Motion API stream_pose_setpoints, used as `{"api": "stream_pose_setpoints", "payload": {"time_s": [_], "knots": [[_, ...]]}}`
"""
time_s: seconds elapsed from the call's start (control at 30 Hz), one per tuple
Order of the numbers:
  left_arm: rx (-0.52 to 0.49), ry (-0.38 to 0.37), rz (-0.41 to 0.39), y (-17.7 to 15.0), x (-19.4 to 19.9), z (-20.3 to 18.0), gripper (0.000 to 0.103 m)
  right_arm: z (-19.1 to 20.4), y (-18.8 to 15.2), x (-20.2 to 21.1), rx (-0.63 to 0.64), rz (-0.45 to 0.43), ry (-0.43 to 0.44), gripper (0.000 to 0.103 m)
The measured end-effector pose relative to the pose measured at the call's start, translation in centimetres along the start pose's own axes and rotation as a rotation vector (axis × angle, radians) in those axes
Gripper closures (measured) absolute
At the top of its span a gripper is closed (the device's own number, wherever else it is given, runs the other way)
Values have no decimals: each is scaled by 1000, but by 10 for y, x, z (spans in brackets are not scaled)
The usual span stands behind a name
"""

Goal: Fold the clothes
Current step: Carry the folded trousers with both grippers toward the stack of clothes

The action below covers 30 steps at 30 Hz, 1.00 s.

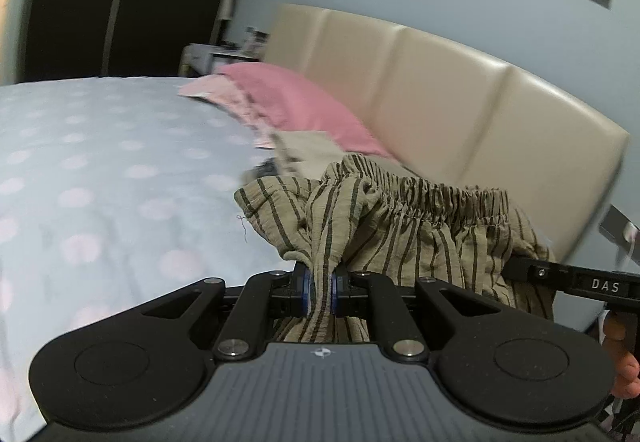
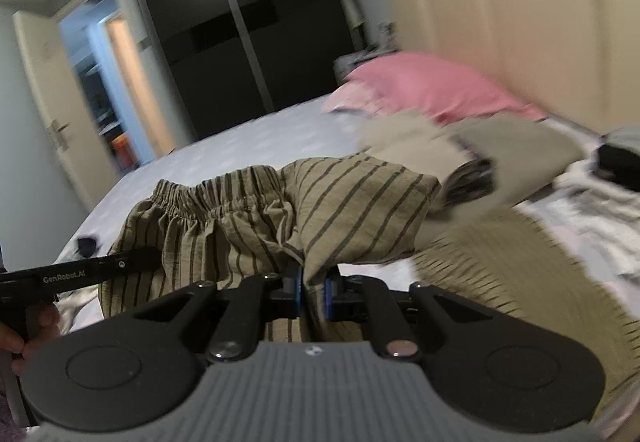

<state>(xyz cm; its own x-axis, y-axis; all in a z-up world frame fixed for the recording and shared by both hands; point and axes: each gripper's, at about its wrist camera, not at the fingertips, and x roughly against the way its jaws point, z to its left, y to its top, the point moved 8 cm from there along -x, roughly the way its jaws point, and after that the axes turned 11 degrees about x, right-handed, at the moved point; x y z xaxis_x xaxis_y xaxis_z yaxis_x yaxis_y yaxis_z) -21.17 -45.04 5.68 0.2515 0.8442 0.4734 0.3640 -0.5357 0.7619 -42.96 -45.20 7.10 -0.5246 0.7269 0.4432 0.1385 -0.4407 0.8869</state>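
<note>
The olive-tan striped garment with a gathered elastic waistband (image 1: pixel 400 217) hangs stretched between my two tools above the pale blue bed sheet with faint round dots (image 1: pixel 100 161). Its waistband runs sideways from one grip to the other, and that is its long line; the dark thin stripes run across the band and down into the loose cloth below. The fabric is crinkled and light, bunched tight along the elastic and falling in soft folds.

My left gripper (image 1: pixel 320 294) has its blue-padded fingers closed nearly together on a pinched fold of the cloth, which rises straight up out of them and drops behind. My right gripper (image 2: pixel 314 294) is squeezed the same way on another fold at the far end, cloth spilling over both sides of its fingers. Each tool shows at the edge of the other's view.

Beyond the garment lie a pink pillow (image 1: pixel 296 101) against the cream padded headboard (image 1: pixel 440 101), and a blurred pile of other clothes (image 2: pixel 560 177).
</note>
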Motion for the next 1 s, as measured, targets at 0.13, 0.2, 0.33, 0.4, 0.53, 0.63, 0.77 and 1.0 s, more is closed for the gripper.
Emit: {"api": "stream_pose_setpoints", "payload": {"time_s": [0.13, 0.2, 0.33, 0.4, 0.53, 0.63, 0.77, 1.0], "knots": [[-4, -55, 36, -3, -26, -34, 96, -37, 12, 14, -23, -16, -51, 92], [-9, -82, 55, -7, -37, -47, 96, -56, 18, 18, -24, -9, -74, 92], [-24, -127, 88, -13, -57, -71, 96, -90, 29, 26, -53, 3, -121, 92], [-32, -140, 99, -14, -65, -79, 96, -100, 31, 30, -66, 3, -144, 92], [-69, -165, 122, -7, -91, -100, 96, -119, 27, 42, -106, -24, -201, 92], [-140, -202, 148, -4, -111, -120, 96, -131, 17, 50, -179, -34, -270, 92], [-234, -251, 183, 0, -138, -146, 96, -144, -3, 56, -316, -16, -395, 92], [-492, -308, 285, -19, -190, -180, 96, -149, -45, 50, -463, 20, -576, 92]]}}
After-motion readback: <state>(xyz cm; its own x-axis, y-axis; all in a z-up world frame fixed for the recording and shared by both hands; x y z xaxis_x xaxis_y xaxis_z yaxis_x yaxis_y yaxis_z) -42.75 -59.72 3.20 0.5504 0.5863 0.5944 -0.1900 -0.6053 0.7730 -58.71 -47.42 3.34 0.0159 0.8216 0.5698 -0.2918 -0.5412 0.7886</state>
